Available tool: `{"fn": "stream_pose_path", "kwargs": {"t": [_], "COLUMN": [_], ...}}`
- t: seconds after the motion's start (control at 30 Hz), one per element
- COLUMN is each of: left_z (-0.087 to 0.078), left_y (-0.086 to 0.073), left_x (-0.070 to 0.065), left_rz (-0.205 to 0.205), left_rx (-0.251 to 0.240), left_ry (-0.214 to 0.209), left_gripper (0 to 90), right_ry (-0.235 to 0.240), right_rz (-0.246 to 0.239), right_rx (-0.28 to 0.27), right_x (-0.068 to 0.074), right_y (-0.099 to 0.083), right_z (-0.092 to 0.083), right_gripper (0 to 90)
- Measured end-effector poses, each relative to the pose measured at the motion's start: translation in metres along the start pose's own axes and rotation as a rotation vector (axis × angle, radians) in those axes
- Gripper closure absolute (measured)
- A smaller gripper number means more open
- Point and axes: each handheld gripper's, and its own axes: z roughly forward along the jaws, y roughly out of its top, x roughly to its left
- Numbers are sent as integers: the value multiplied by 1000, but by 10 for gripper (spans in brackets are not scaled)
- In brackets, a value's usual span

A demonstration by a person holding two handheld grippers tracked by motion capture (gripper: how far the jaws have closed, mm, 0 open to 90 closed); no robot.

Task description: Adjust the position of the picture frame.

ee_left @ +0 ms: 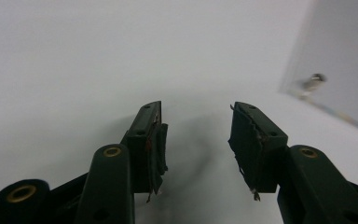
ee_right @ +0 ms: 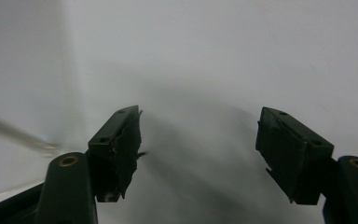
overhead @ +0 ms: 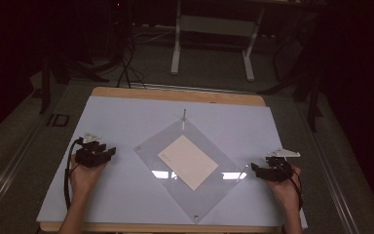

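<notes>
On the white table [overhead: 126,195] lies a clear square sheet [overhead: 209,195], turned like a diamond, with a cream card [overhead: 188,161] on its middle. Nothing looks started yet: the card is flat and untouched. Both grippers rest well apart from the sheet, the left gripper [overhead: 109,152] beside its left corner and the right gripper [overhead: 254,169] near its right corner, jaws open and empty. A thin pin [overhead: 184,115] stands at the far corner. Behind, the room is dark, with a white table frame [overhead: 213,27] and cables [overhead: 126,73] on the floor.

Two black two-jaw grippers [overhead: 111,152] [overhead: 254,168] with brass-ringed screw holes, frayed dark pads [ee_left: 254,149], grey three-cornered top plates, trailing black cables.
</notes>
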Motion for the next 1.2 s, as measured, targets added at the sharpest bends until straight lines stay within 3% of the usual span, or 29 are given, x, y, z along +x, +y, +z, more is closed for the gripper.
{"fn": "stream_pose_path", "kwargs": {"t": [0.03, 0.13, 0.3, 0.47, 0.53, 0.9, 0.97, 1.2], "left_z": [-3, -9, -8, -8, -9, -6, -6, -4], "left_y": [1, 4, 4, 7, 9, 15, 16, 16], "left_x": [-2, -6, -10, -11, -13, -25, -30, -33], "left_rz": [-27, -38, -7, -5, 16, 60, 86, 104], "left_rx": [-28, -55, -36, -31, -21, -17, -21, -18], "left_ry": [-51, -91, -104, -123, -121, -147, -141, -151], "left_gripper": [531, 527, 529, 529, 529, 524, 523, 519], "right_ry": [-10, -20, 8, 54, 57, 85, 91, 113], "right_rz": [-19, -29, -24, -25, -34, -3, -5, -19], "right_rx": [-5, -26, -38, -36, -37, -117, -128, -163], "right_x": [2, 6, 10, 15, 17, 23, 25, 32], "right_y": [1, 4, 5, 8, 11, 30, 32, 35], "right_z": [-1, -6, -8, -10, -12, -33, -35, -43], "right_gripper": [356, 413, 464, 508, 515, 517, 513, 494]}}
